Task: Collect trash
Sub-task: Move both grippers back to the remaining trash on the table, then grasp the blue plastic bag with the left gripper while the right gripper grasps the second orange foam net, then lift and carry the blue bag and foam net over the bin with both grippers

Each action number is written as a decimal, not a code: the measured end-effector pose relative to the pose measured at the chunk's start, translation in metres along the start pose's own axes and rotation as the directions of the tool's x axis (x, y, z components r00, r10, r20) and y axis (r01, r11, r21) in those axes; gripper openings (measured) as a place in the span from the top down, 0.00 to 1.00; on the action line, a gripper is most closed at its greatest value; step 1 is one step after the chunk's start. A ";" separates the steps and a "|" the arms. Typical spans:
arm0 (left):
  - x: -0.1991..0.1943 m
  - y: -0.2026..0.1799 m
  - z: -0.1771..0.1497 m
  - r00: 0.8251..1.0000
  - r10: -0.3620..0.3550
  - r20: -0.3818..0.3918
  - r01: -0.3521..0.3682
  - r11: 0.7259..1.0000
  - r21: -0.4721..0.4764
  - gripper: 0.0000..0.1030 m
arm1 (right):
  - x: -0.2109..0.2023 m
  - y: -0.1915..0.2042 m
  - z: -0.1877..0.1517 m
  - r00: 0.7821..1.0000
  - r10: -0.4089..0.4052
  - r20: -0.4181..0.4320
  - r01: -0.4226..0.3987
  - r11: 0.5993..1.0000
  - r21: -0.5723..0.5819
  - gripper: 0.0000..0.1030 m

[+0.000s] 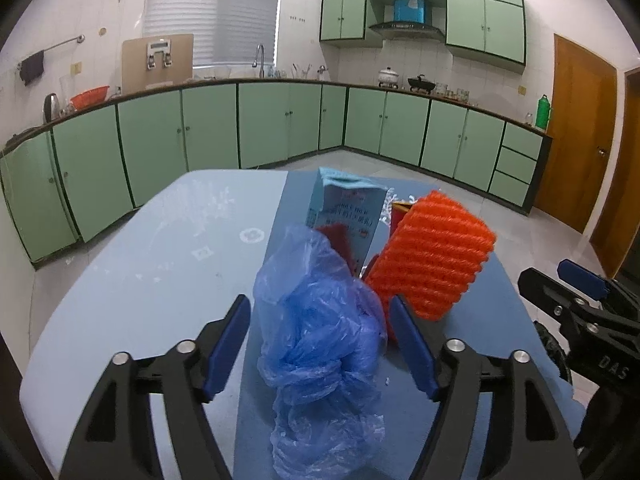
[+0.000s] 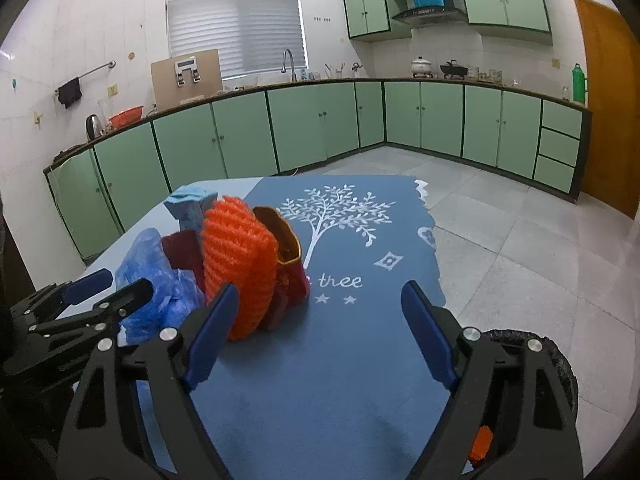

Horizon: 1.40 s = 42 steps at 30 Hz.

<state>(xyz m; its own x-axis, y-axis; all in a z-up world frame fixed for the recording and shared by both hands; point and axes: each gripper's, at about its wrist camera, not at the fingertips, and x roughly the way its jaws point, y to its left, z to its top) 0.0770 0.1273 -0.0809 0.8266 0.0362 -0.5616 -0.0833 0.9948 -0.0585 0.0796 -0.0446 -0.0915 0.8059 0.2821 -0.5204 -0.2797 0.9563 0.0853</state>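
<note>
Kitchen, blue worktop (image 2: 340,380). Trash pile at left: blue bag (image 1: 320,340), orange net (image 1: 432,256), carton (image 1: 344,212). Left tongs (image 1: 320,344) spread around bag (not pinching yet). Right tongs (image 2: 320,328) spread, empty. Next: squeeze bag, lift.

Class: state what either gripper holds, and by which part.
Nothing is held. The left gripper straddles the blue plastic bag without pinching; the right gripper is empty.

Green kitchen cabinets (image 1: 208,128), tiled floor (image 2: 500,240)
</note>
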 end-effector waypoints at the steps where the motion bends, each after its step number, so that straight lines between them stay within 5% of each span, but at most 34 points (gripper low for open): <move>1: 0.002 0.001 -0.001 1.000 0.000 -0.004 0.000 1.000 -0.001 0.27 | 0.002 0.001 -0.002 1.000 0.002 -0.005 -0.002 1.000 -0.001 0.23; 7: 0.018 0.007 -0.004 0.999 -0.010 -0.045 0.010 1.000 -0.015 0.27 | 0.008 0.001 -0.002 1.000 0.006 -0.019 -0.006 1.000 -0.007 0.25; 9: 0.020 0.009 -0.006 0.998 -0.027 -0.052 0.026 0.999 -0.027 0.41 | 0.009 0.002 -0.002 1.000 0.006 -0.022 -0.006 1.000 -0.009 0.25; 11: 0.026 0.012 -0.008 0.996 -0.044 -0.077 0.041 0.998 -0.041 0.68 | 0.011 0.003 -0.003 1.000 0.009 -0.028 -0.009 1.000 -0.012 0.26; 16: 0.021 0.017 -0.008 0.997 -0.037 -0.063 0.035 0.998 -0.043 0.89 | 0.016 0.009 -0.001 0.999 0.029 -0.038 -0.029 0.999 -0.023 0.28; 31: -0.021 0.048 0.016 0.998 -0.004 0.068 0.011 0.995 -0.096 0.92 | 0.036 0.046 0.015 0.996 0.085 -0.037 -0.087 0.994 -0.058 0.32; 39: -0.021 0.049 0.018 0.997 0.004 0.083 0.002 0.997 -0.072 0.92 | 0.043 0.055 0.016 0.990 0.119 -0.077 -0.125 0.989 -0.078 0.68; 42: -0.021 0.050 0.016 0.997 0.002 0.082 0.004 0.997 -0.073 0.92 | 0.040 0.057 0.017 0.988 0.136 -0.074 -0.142 0.986 -0.090 0.75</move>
<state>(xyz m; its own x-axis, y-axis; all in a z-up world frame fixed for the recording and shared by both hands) 0.0641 0.1777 -0.0590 0.8696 0.0456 -0.4917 -0.1201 0.9854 -0.1210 0.1046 0.0224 -0.0930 0.7194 0.4028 -0.5658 -0.4371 0.8957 0.0819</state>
